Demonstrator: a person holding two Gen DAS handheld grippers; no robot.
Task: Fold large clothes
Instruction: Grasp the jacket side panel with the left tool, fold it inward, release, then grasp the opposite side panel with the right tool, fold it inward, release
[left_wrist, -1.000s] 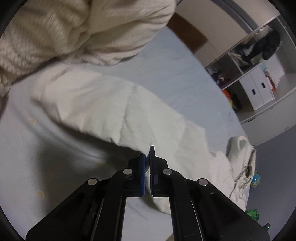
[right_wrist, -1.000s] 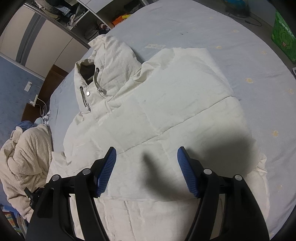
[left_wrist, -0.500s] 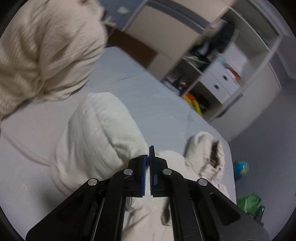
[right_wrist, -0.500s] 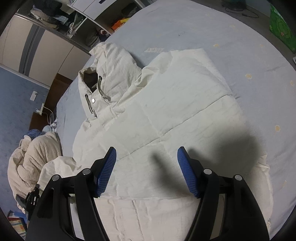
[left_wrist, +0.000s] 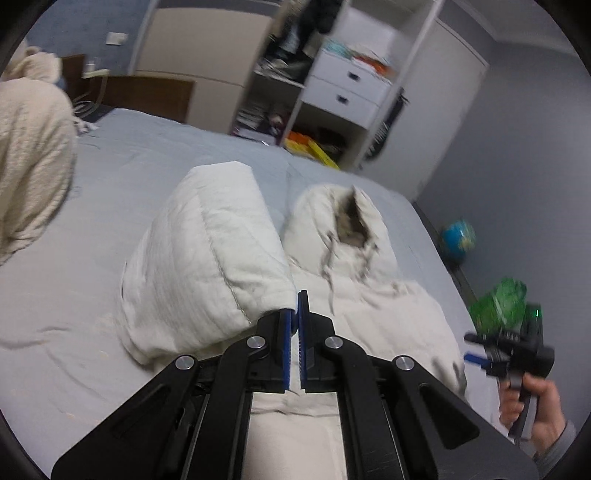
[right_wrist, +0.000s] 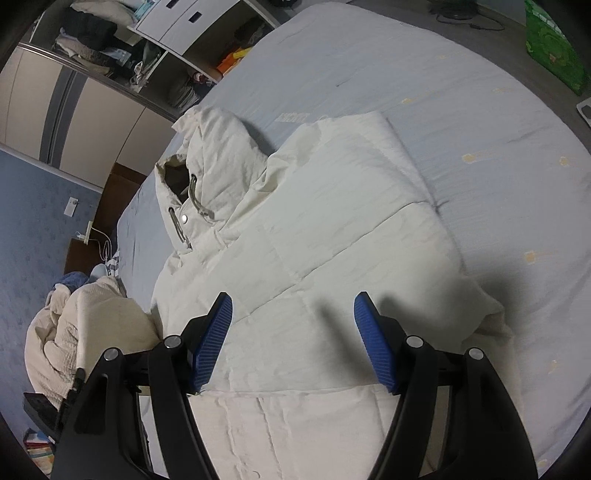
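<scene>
Jacket (right_wrist: 332, 229), no legible label

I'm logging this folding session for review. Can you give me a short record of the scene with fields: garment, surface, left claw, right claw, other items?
garment: white hooded padded jacket spread flat, hood toward the wardrobe
sleeve: one sleeve lifted off the bed, bulging up beside the hood
surface: bed with pale blue sheet
left claw: left claw shut on the sleeve's edge
right claw: right claw open, over the jacket's lower body, nothing between its pads
other items: cream knitted blanket bunched at the bed's edge; open wardrobe shelves with white drawers
</scene>
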